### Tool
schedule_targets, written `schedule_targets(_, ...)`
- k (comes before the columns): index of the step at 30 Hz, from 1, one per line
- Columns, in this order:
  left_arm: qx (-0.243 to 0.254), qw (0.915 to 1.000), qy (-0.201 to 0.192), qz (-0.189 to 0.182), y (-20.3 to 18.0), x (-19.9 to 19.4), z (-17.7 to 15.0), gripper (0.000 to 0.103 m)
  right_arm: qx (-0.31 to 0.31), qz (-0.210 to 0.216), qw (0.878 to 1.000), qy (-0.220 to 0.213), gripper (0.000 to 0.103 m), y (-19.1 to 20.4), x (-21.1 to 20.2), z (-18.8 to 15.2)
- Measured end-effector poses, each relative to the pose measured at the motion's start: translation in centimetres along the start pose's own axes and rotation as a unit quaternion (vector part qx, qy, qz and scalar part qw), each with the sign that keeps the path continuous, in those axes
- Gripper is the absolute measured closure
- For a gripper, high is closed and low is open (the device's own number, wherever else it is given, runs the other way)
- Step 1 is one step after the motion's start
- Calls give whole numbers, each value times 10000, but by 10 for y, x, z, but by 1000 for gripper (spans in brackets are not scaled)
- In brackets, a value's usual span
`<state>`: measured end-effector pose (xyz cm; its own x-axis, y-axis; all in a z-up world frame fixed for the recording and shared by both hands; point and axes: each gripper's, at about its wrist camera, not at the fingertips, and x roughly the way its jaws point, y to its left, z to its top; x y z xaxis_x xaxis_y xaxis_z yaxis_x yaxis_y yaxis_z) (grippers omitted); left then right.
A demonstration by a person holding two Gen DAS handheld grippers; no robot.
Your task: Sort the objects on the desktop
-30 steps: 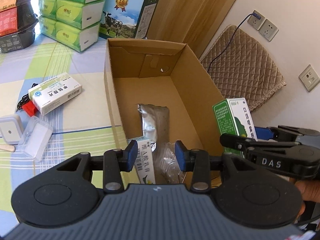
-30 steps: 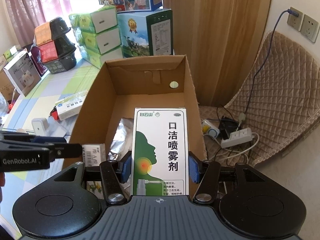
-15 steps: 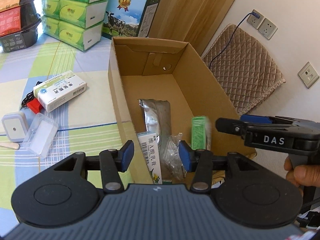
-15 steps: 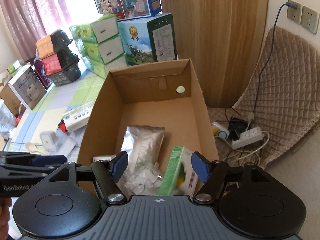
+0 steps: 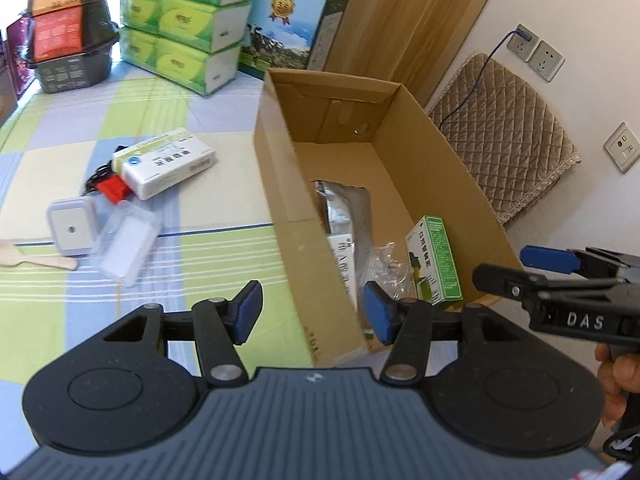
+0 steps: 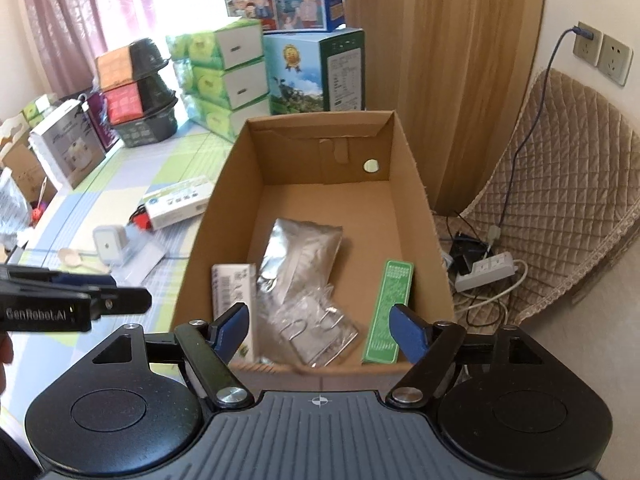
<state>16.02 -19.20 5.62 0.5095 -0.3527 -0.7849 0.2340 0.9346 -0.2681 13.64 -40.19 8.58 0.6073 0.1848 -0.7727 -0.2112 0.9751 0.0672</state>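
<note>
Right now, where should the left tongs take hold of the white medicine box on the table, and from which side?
Grip the white box across its two long sides, coming from above. It lies flat with its short width free, though a red item touches one end.

The far half of the cardboard box floor lies bare beyond the silver pouch; the near half is crowded by the pouch, a white carton, a clear packet and the green box. On the tablecloth, open cloth separates the box wall from the white medicine box, clear case and small white device.
</note>
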Motion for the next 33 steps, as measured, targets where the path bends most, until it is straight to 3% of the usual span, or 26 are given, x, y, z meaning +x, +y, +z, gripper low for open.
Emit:
schedule_targets(16, -48, 9983, -427, 385, 49, -74, -26, 25, -347, 37, 9993, -91, 16, 62, -36, -24)
schedule_targets(26, -52, 9958, -610, 684, 86, -106, -40, 13, -603, 207, 9978, -180, 3, 103, -38, -24)
schedule_targets(33, 117, 9928, -731, 941, 107, -120, -47, 4, -735, 316, 9966, -177, 2, 124, -35, -21)
